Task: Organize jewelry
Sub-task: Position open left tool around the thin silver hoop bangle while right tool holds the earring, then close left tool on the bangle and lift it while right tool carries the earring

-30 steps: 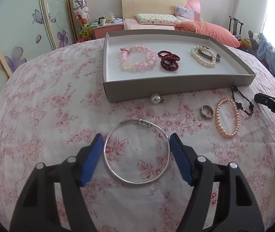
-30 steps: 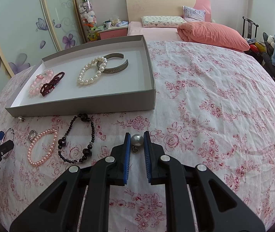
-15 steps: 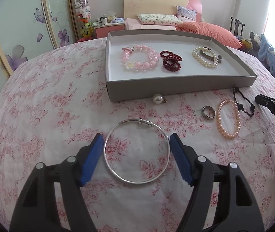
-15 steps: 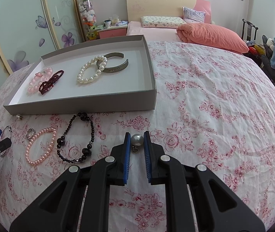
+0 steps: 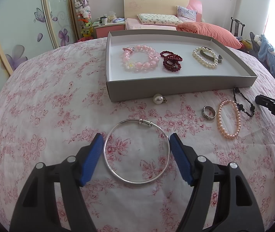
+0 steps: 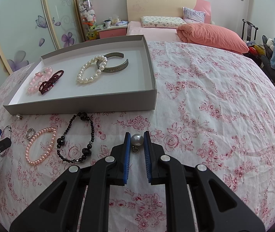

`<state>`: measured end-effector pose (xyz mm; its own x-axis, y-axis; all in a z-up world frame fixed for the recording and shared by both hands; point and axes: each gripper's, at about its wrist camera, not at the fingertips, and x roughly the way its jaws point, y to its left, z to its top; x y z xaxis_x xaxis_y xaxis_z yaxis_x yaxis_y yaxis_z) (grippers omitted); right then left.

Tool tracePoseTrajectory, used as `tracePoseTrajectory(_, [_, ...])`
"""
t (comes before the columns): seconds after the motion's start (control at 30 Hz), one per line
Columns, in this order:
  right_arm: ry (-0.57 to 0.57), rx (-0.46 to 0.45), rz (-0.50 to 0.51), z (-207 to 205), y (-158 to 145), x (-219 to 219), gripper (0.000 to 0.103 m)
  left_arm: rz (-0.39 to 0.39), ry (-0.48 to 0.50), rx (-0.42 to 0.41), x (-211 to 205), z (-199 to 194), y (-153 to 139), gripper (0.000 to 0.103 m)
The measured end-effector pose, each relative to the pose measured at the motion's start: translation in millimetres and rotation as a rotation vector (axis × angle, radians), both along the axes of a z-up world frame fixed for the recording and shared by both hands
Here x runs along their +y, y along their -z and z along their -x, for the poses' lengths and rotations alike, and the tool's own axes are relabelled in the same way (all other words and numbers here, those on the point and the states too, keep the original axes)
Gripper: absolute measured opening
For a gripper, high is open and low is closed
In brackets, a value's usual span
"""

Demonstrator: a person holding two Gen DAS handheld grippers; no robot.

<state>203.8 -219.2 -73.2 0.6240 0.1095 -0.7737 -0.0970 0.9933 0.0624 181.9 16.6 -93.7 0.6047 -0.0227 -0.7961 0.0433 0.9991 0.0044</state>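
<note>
A thin silver bangle (image 5: pixel 137 181) lies low over the flowered cloth, and my left gripper (image 5: pixel 137 141) is shut on it, one blue pad against each side. My right gripper (image 6: pixel 137 135) is shut on a grey pearl pendant (image 6: pixel 137 139), whose small metal loop hangs below. A grey tray (image 5: pixel 176 85) behind holds a pink bead bracelet (image 5: pixel 140 59), a dark red bracelet (image 5: pixel 171 60), a white pearl bracelet (image 5: pixel 205 58) and a metal cuff (image 6: pixel 116 65). On the cloth lie a second pearl pendant (image 5: pixel 158 98), a ring (image 5: pixel 209 113), a pink pearl bracelet (image 5: pixel 228 118) and a black bead bracelet (image 6: pixel 75 139).
The tray (image 6: pixel 79 106) sits on a round table with a pink flowered cloth (image 6: pixel 214 106). Behind it are a bed with an orange quilt (image 6: pixel 211 36), a wardrobe with flower decals and a chair with clothes at the right.
</note>
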Motion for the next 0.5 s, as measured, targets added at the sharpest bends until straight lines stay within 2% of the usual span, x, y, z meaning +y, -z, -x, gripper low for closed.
tracePoseTrajectory(0.4, [0.025,-0.02,-0.02,3.1,-2.9,-3.9,0.014,-0.001,-0.006,-0.006,-1.7,0.3,0.2,0.068])
tracePoseTrajectory(0.5, [0.027,-0.055,-0.042,11.2,-11.6,-6.7,0.014,0.041,-0.02,-0.015,2.3,4.1,-2.2,0.068])
